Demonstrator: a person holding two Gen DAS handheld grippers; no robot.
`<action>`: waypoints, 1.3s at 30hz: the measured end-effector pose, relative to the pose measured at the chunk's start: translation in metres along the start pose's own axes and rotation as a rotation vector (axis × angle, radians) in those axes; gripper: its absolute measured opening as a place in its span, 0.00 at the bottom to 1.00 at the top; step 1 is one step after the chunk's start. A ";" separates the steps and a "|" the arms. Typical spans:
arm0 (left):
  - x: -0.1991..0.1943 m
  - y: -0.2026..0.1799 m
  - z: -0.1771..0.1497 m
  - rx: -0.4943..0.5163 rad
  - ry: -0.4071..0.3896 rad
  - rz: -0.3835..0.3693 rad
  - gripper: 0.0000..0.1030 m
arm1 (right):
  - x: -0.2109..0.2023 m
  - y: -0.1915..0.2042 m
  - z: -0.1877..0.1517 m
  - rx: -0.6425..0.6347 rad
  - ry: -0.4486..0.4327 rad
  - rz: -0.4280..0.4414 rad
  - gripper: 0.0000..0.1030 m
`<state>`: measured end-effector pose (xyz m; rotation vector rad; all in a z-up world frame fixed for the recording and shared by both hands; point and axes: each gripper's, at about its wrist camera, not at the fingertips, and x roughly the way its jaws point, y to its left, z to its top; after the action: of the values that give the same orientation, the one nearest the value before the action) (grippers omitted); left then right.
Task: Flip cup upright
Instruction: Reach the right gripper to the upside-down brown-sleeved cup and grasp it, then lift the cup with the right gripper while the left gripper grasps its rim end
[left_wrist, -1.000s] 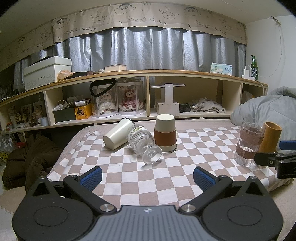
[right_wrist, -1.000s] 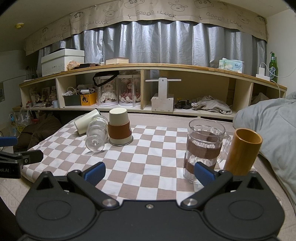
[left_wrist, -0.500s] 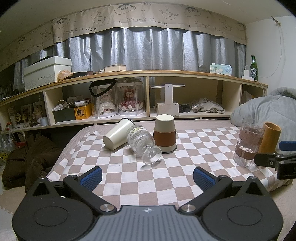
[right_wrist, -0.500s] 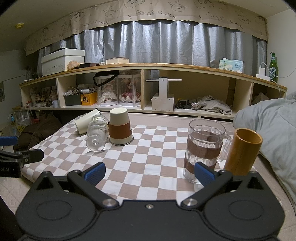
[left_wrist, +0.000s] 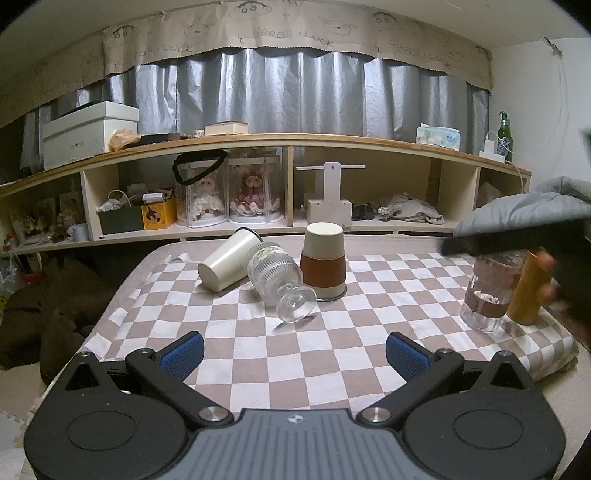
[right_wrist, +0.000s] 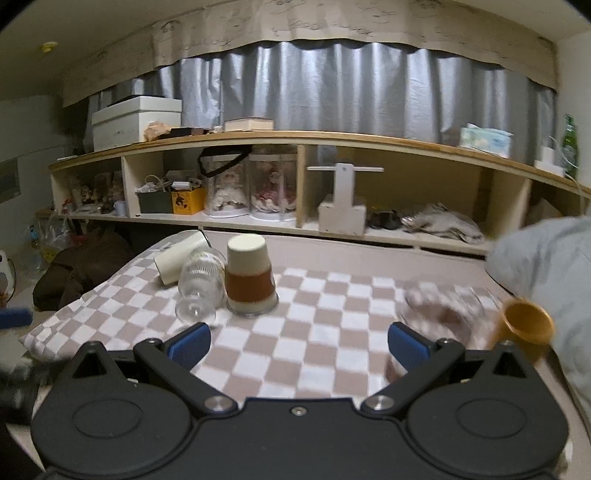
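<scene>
A paper cup with a brown sleeve (left_wrist: 324, 264) stands upside down on the checkered cloth (left_wrist: 332, 343); it also shows in the right wrist view (right_wrist: 250, 278). A white cup (left_wrist: 227, 264) lies on its side left of it, and a ribbed stemmed glass (left_wrist: 279, 282) lies tipped between them. My left gripper (left_wrist: 294, 350) is open and empty, near the cloth's front edge. My right gripper (right_wrist: 299, 345) is open and empty, raised over the cloth's right part; its blurred body crosses the left wrist view (left_wrist: 517, 240).
A clear glass mug with a brown band (left_wrist: 489, 291) and an upright orange-brown cup (left_wrist: 528, 288) stand at the cloth's right end, blurred in the right wrist view. A grey duvet (right_wrist: 546, 266) lies to the right. A long wooden shelf (left_wrist: 295, 177) runs behind.
My right gripper has moved up and forward, so its view is blurred and the mug and orange cup sit lower. Its body now crosses the left view's right side. The left gripper is still.
</scene>
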<state>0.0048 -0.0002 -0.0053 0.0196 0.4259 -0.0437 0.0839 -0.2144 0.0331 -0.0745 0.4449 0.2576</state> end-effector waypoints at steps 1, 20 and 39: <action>0.001 0.000 0.000 0.000 0.001 -0.001 1.00 | 0.009 0.001 0.008 -0.002 0.002 0.009 1.00; 0.021 0.018 -0.005 -0.066 0.056 -0.035 1.00 | 0.209 0.033 0.091 0.055 0.180 0.080 0.88; 0.019 0.017 -0.003 -0.076 0.044 -0.018 1.00 | 0.175 0.033 0.053 -0.057 0.194 0.117 0.57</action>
<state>0.0222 0.0164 -0.0157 -0.0577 0.4717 -0.0446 0.2498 -0.1353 0.0039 -0.1297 0.6359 0.3802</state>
